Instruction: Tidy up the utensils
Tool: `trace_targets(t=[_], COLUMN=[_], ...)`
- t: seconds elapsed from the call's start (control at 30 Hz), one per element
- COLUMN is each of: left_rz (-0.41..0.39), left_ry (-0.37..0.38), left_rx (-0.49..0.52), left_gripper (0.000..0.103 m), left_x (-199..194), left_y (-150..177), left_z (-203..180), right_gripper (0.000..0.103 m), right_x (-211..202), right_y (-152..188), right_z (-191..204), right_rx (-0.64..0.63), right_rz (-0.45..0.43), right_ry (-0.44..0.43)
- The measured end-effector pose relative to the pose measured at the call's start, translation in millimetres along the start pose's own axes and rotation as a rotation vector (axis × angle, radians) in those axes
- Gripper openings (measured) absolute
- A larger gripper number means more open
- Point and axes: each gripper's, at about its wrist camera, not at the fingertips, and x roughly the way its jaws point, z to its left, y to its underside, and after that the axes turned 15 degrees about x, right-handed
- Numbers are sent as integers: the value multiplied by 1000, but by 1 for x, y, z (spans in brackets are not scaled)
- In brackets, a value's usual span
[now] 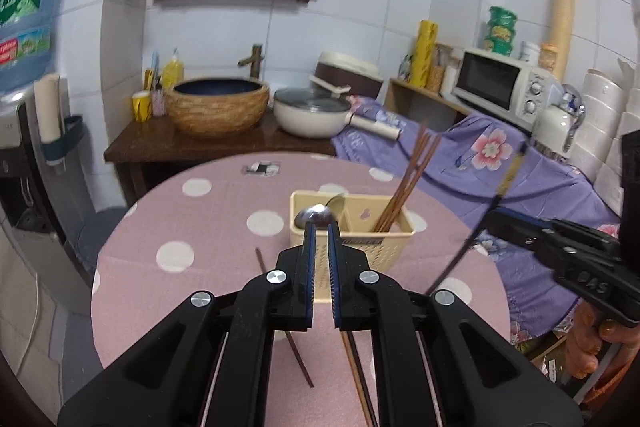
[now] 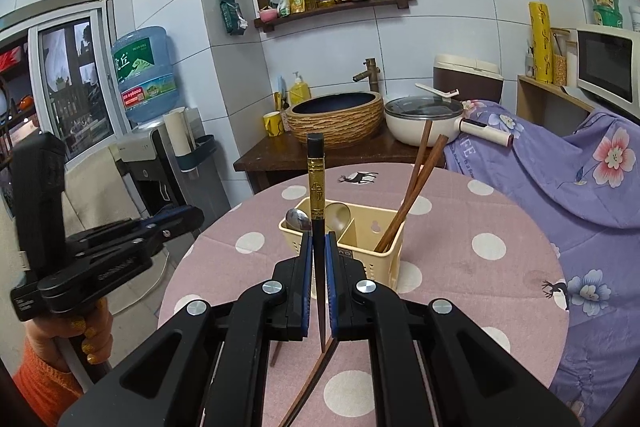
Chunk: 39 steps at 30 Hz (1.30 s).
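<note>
Left wrist view: the left gripper is hovering above the pink dotted table, its blue-padded fingers standing close together with nothing between them; the narrow gap shows only the cream utensil caddy beyond. The caddy is sitting just past the fingertips toward 12 o'clock. Two spoons are resting in its left compartment, bowls up, and a bunch of brown chopsticks is leaning in the right compartment, tips pointing up toward 1 o'clock. Loose brown chopsticks are lying on the cloth beneath the gripper, their long axes running roughly 12 to 6. At 3 o'clock the right gripper is reaching in, pinching a black chopstick with a gold band; the stick is slanting from 7 o'clock up to 1 o'clock. A hand is gripping that tool's handle.

Right wrist view: the right gripper is squeezing the black chopstick between its pads. The stick is standing nearly upright in the frame, its square black end at 12 o'clock above the caddy and its thin tip at 6 o'clock below the pads. This view alone is showing the gold band's lettering and the stick's full length. The left gripper is showing at 9 o'clock with a hand and an orange sleeve below; its jaws look pressed together and empty.
</note>
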Motion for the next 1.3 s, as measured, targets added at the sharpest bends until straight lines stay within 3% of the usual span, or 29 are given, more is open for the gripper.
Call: trace_targets(t=[0.1, 0.2, 0.23, 0.27, 0.43, 0.57, 0.83, 0.97, 1.17, 1.3], left_rz=[89, 215, 242, 262, 396, 438, 391, 425, 453, 447], left_ry=[-53, -70, -77, -82, -136, -142, -174, -172, -158, -185], left_rx=[-8, -43, -52, -56, -65, -89, -110, -87, -119, -63], left_gripper=[9, 37, 52, 58, 58, 55, 43, 34, 33, 33], left_x=[26, 62, 72, 81, 139, 173, 213, 235, 252, 257], left_y=[16, 42, 51, 59, 97, 108, 96, 93, 100, 99], left_z=[12, 26, 29, 31, 41, 45, 53, 57, 64, 60], right_gripper=[7, 7, 7, 7, 7, 7, 7, 7, 7, 7], right_x=[0, -2, -1, -1, 1, 3, 9, 11, 14, 16], right_y=[3, 2, 2, 2, 4, 7, 11, 11, 12, 12], right_z=[-3, -6, -7, -8, -11, -13, -21, -26, -27, -27], right_rx=[11, 21, 21, 21, 17, 12, 35, 52, 64, 66], right_rz=[6, 4, 4, 2, 4, 10, 28, 37, 41, 43], right_ry=[2, 4, 4, 7, 18, 26, 31, 31, 28, 26])
